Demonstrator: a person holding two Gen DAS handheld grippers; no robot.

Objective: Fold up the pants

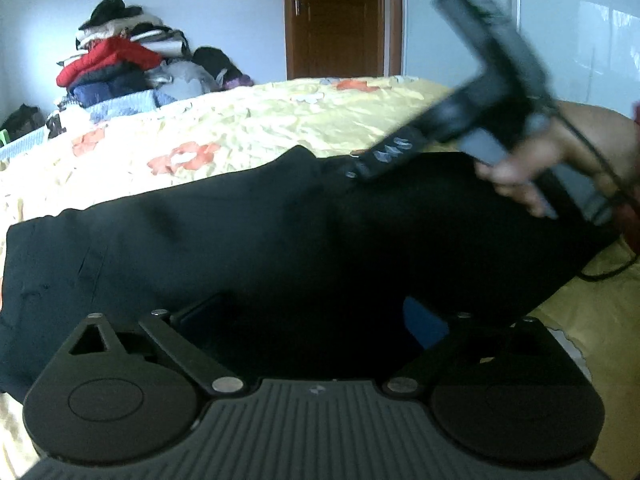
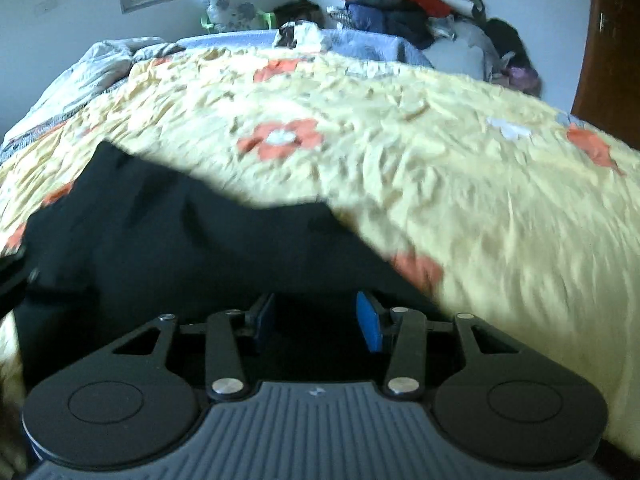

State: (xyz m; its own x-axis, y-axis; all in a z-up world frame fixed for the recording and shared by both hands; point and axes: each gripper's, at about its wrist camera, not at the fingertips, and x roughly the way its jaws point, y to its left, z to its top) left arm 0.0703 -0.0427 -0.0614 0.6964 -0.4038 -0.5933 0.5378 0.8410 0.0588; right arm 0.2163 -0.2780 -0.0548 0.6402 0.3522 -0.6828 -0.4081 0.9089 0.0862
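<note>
Pants (image 1: 248, 240), black, lie flat on the bed (image 1: 240, 128), long axis left-right across the left wrist view. Left tongs (image 1: 312, 320) spread wide above them, gripping nothing. Right tongs (image 1: 360, 168) blurred, over the far edge. Clothes pile (image 1: 120, 64) behind.
Right wrist view: tongs partly apart, empty, over the fabric.

We are seeing the black pants (image 1: 280, 236) lying spread flat across the yellow flowered bedspread (image 1: 240, 128), lightly creased.

Matt black cloth pants (image 1: 280, 240), crumpled yellow floral bedspread (image 2: 440, 160), glossy brown wooden door (image 1: 340, 20)
</note>
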